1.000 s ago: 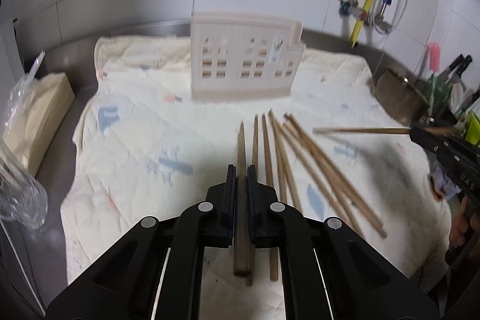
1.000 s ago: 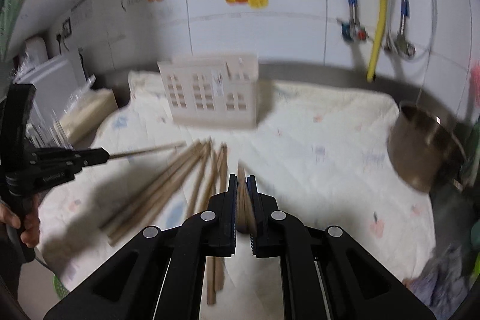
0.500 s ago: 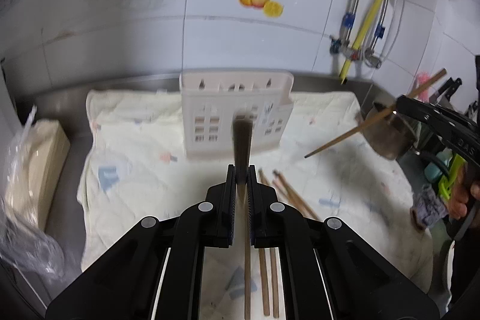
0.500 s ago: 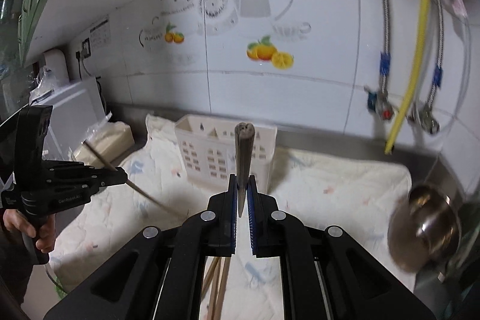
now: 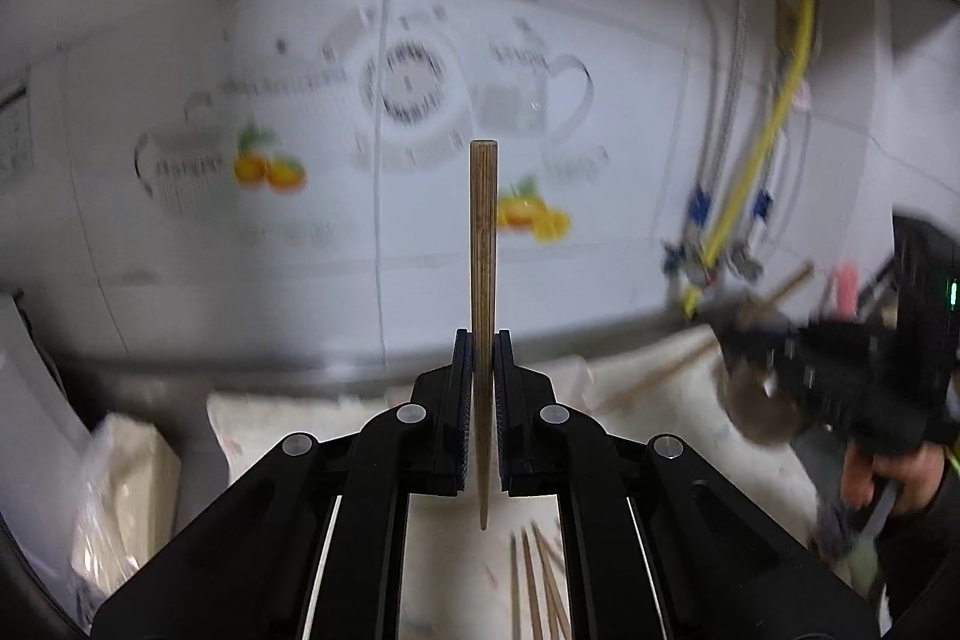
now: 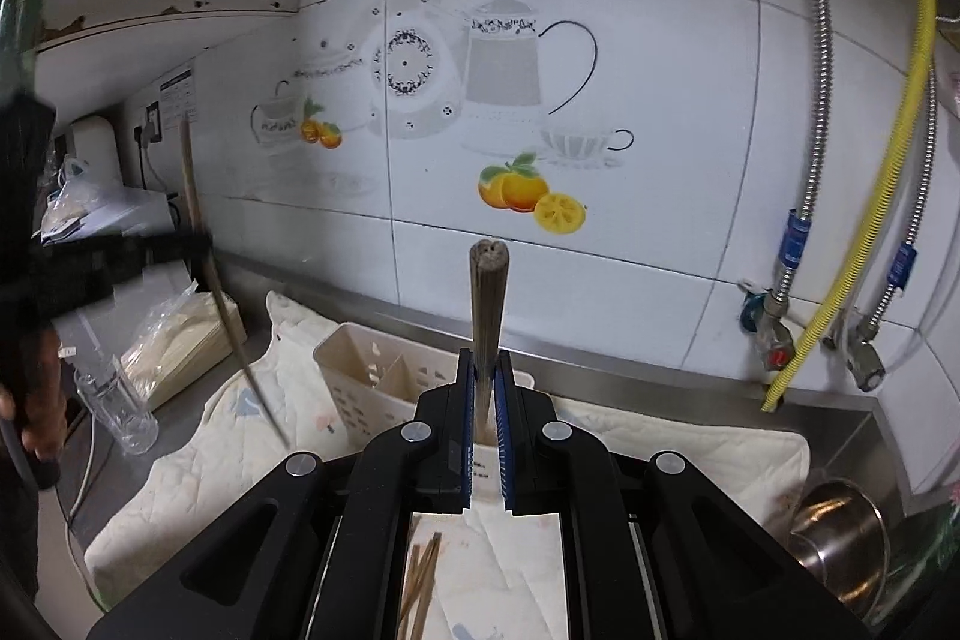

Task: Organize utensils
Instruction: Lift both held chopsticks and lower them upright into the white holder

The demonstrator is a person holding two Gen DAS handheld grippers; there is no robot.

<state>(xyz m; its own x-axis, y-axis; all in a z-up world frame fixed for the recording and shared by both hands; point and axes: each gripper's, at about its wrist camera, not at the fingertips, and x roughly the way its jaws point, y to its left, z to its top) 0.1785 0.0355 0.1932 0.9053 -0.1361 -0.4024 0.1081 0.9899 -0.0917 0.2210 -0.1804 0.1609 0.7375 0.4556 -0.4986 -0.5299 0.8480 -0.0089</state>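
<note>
Your left gripper [image 5: 480, 358] pinches 1 chopstick [image 5: 483, 244] upright between its pads, your right gripper [image 6: 486, 376] likewise clamps 1 wooden chopstick [image 6: 489, 292] standing up, loose chopsticks [image 6: 420, 586] lie on the cloth [image 6: 660, 454] below, and the white utensil holder [image 6: 366, 382] sits just beyond the right gripper's tips.

Upright chopstick [image 5: 483, 244] between closed jaws

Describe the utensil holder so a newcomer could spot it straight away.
Start at the tiled wall with the teapot and orange decals; below it a pale quilted cloth covers the steel counter. The utensil holder stands at the cloth's back edge: a cream plastic box with window-like cutouts and inner dividers, unlike the clear glass and steel pot.
</note>
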